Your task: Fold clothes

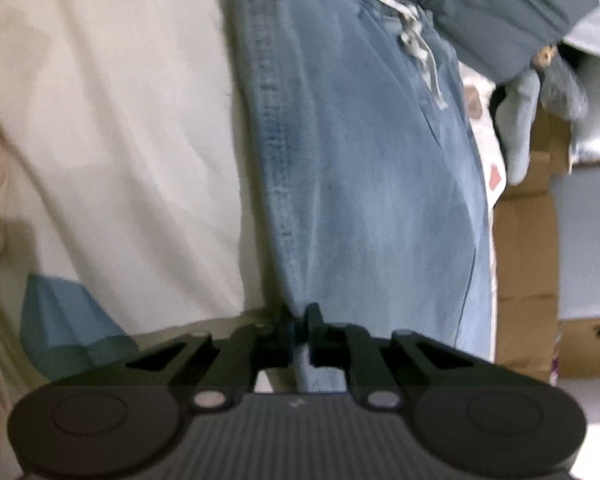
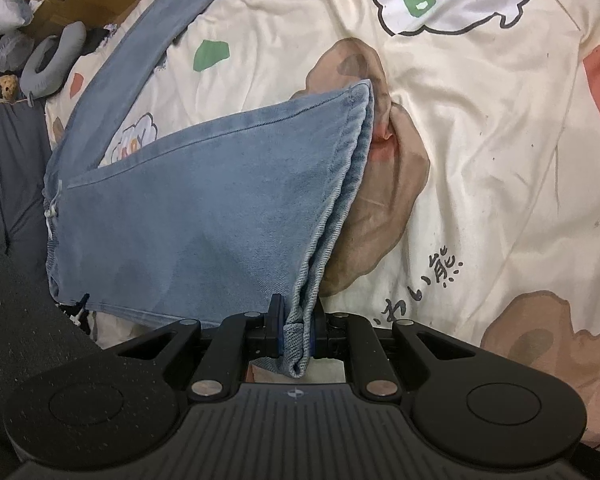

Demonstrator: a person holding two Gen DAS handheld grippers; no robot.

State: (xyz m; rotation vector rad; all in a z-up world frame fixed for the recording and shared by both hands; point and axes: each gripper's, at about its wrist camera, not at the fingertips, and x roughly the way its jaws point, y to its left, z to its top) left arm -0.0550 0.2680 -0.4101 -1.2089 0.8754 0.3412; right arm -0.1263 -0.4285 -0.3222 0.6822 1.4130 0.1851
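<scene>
Both claws are clamped on the jeans: the right claw pinches the stacked hem corner, the left claw is closed on a fold at the side seam. Denim looks soft but fairly heavy, limp, not slippery, so thick seams and hems seem the best holds. It lies partly lifted over the printed bedsheet
</scene>
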